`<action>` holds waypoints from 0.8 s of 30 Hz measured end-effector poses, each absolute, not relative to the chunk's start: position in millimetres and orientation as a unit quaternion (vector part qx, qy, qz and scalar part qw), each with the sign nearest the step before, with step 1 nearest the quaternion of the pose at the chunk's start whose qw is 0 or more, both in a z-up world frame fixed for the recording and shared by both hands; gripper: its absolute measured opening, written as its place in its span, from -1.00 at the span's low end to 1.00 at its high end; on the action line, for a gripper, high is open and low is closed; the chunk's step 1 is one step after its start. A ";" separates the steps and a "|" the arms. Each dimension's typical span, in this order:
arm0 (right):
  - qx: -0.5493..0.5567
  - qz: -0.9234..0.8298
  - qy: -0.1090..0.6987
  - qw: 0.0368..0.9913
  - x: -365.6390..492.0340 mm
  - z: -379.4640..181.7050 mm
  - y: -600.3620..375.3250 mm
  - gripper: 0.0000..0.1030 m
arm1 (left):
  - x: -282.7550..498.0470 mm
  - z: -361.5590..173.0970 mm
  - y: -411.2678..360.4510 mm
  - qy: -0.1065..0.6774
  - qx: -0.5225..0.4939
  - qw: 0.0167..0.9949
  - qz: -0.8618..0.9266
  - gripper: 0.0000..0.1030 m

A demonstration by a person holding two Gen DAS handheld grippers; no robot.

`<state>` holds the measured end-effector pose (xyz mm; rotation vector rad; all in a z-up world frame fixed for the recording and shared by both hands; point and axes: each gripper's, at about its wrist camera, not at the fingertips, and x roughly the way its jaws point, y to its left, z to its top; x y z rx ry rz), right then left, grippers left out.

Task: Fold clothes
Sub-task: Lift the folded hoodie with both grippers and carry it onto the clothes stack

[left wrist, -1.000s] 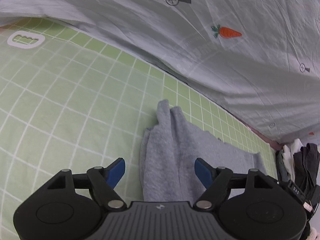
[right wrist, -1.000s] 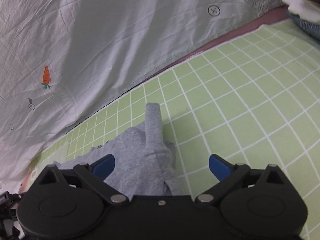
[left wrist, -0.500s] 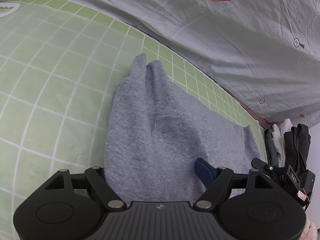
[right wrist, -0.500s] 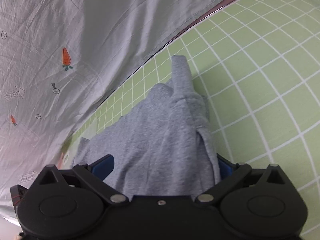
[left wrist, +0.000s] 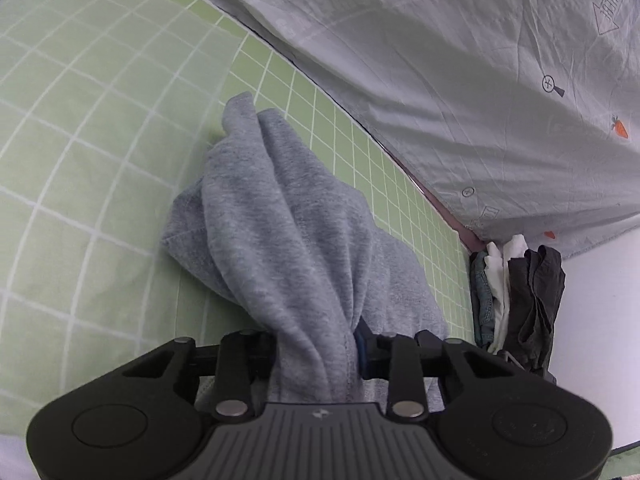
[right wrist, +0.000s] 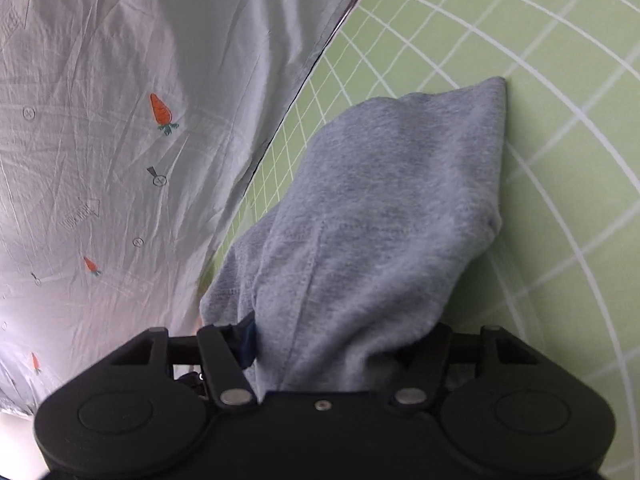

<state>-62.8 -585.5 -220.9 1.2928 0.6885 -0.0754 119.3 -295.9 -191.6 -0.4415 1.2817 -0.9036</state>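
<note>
A grey sweatshirt-like garment [left wrist: 280,232] lies bunched on a green grid-patterned sheet [left wrist: 80,120]. My left gripper [left wrist: 316,354] is shut on a gathered fold of the grey garment, which rises from the sheet into its jaws. In the right wrist view the same grey garment [right wrist: 380,208] drapes from my right gripper [right wrist: 344,344], which is shut on its near edge. The blue pads are mostly hidden by cloth.
A pale grey sheet printed with carrots [left wrist: 460,60] hangs along the far edge of the green sheet, also in the right wrist view [right wrist: 120,120]. A pile of dark, white and denim clothes [left wrist: 516,296] lies at the right end.
Both grippers moved down onto the grey garment and closed on it. The cloth now lifts from the sheet into both sets of jaws.
</note>
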 end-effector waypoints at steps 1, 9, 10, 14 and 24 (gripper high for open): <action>0.589 -0.036 0.316 0.743 -72.9 -218.2 -581.4 0.15 | 110.2 -190.1 -295.2 0.575 -0.187 0.684 -0.408 -0.36; 0.595 -0.085 0.311 0.736 -162.0 -186.6 -553.8 0.09 | 49.1 -176.2 -285.6 0.586 -0.156 0.648 -0.461 -0.38; 0.595 -0.091 0.305 0.738 -171.6 -180.8 -550.1 0.08 | 44.7 -174.0 -286.0 0.584 -0.154 0.643 -0.470 -0.39; 0.590 -0.115 0.276 0.750 -204.5 -157.4 -537.0 0.05 | 31.0 -163.9 -289.1 0.575 -0.154 0.624 -0.507 -0.39; 0.592 -0.174 0.189 0.764 -303.9 -121.9 -541.0 0.03 | -10.1 -118.7 -342.5 0.537 -0.143 0.581 -0.595 -0.41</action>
